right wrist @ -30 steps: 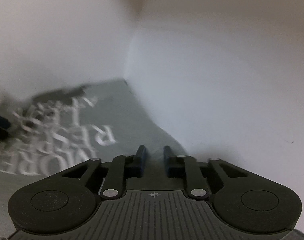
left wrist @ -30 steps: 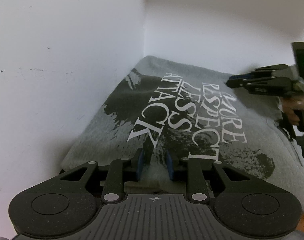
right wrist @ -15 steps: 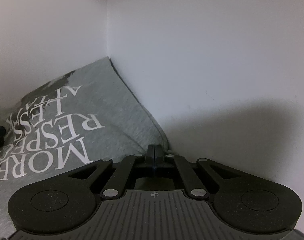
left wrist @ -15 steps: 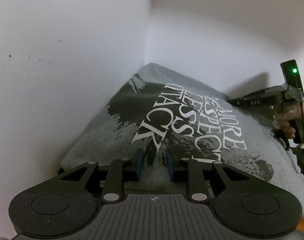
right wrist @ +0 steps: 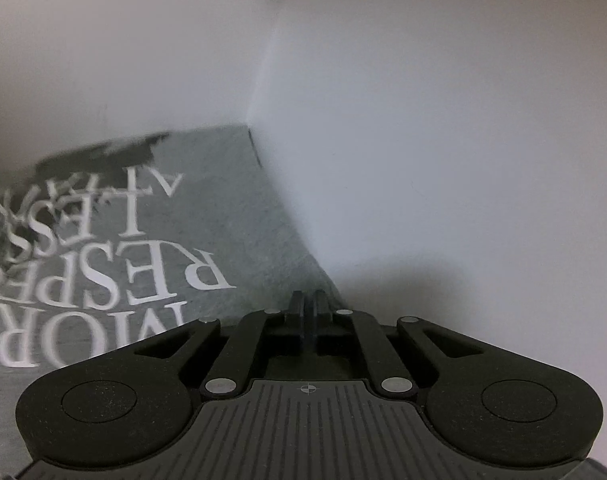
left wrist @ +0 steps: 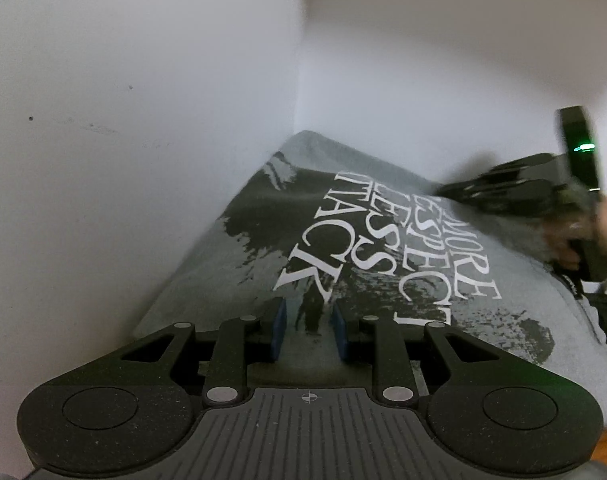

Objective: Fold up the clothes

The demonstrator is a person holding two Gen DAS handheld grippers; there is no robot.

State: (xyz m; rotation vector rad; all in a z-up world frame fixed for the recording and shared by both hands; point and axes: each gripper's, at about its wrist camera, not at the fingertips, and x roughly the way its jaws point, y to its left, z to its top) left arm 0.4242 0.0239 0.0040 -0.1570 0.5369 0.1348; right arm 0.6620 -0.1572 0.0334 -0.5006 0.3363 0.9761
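Left wrist view: left claw (left wrist: 309, 334) spread above the grey shirt (left wrist: 263, 256); right claw (right wrist: 308, 312) clenched, gripping nothing visible.

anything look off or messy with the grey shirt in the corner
Nothing stands out. The grey shirt lies flat, pushed into the corner of the white walls, print facing up. The left tongs are open over its near edge; the right tongs are shut by its edge along the wall.

Walls (left wrist: 143, 140) hem shirt (left wrist: 263, 240) on two sides.
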